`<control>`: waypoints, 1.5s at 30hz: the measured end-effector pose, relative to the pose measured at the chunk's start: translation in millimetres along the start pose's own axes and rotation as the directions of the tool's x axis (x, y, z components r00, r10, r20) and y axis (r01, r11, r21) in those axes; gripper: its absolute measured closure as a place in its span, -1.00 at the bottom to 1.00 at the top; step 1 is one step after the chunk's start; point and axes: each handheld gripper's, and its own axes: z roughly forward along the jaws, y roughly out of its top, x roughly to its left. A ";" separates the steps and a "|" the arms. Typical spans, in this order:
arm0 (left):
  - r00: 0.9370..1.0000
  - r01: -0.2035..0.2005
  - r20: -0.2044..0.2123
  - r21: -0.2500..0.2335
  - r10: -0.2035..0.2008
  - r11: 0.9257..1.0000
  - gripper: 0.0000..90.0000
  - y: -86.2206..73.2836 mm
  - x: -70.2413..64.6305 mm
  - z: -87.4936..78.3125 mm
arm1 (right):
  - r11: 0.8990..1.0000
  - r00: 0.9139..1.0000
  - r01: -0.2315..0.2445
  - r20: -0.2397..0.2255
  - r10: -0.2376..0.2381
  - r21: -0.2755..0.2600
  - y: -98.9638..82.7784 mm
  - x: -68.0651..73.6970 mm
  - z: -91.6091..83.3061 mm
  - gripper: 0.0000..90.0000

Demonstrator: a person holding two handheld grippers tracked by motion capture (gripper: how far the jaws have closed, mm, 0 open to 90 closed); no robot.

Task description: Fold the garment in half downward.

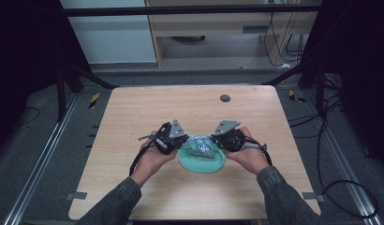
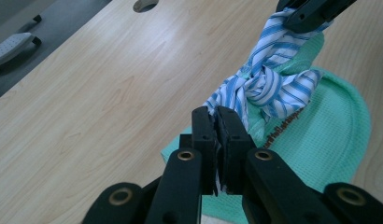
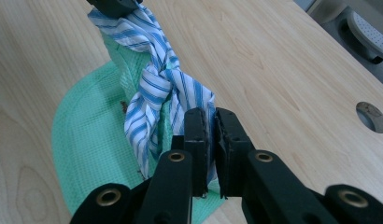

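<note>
1. One green cloth (image 1: 202, 161) lies at lower centre of the counter (image 1: 134, 117).
2. One blue-striped cloth (image 2: 269, 84), knotted, sits over it.
3. Two claws: left claw (image 2: 216, 122) and right claw (image 3: 208, 125), each clamped on a striped end.

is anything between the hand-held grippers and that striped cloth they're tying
Nothing visible. The left hand-held gripper and right hand-held gripper each already pinch an end of the striped cloth, knotted over the green cloth.
</note>
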 end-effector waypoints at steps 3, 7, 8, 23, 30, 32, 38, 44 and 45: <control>1.000 -0.005 0.003 0.005 0.005 1.000 0.93 -1.2 -3.3 -0.9 | 1.000 1.000 0.003 -0.004 -0.003 0.003 -3.5 5.1 -0.1 0.86; 1.000 -0.012 0.006 0.004 0.012 1.000 0.93 -2.5 -7.1 -3.7 | 1.000 1.000 0.005 -0.004 -0.005 0.000 -7.5 11.1 -3.0 0.86; 1.000 -0.013 0.008 0.005 0.013 1.000 0.93 -2.8 -8.2 -4.5 | 1.000 1.000 0.008 -0.006 -0.008 0.002 -8.3 11.8 -3.6 0.86; 0.999 -0.013 0.033 0.002 0.013 1.000 0.93 -13.9 -22.9 -3.5 | 1.000 0.999 0.029 -0.016 -0.029 0.012 -21.7 28.9 -12.8 0.84; 0.999 -0.011 0.046 0.002 0.011 1.000 0.92 -20.9 -30.3 -1.3 | 0.999 0.999 0.031 -0.028 -0.030 0.025 -29.7 35.5 -16.0 0.83; 0.999 -0.013 0.052 0.003 0.012 1.000 0.92 -23.0 -32.1 -0.2 | 0.999 0.999 0.029 -0.028 -0.028 0.030 -32.1 37.2 -16.0 0.83; 0.998 -0.019 0.062 0.003 0.019 1.000 0.92 -28.8 -38.2 0.5 | 0.999 0.999 0.032 -0.037 -0.030 0.038 -36.1 41.2 -16.4 0.83; 0.997 -0.019 0.073 0.007 0.018 1.000 0.92 -36.2 -42.8 0.7 | 0.999 0.998 0.032 -0.048 -0.030 0.043 -39.8 46.6 -18.5 0.79; 0.997 -0.019 0.075 0.006 0.018 1.000 0.92 -37.0 -43.2 0.8 | 0.998 0.998 0.032 -0.051 -0.029 0.046 -40.5 47.6 -18.8 0.79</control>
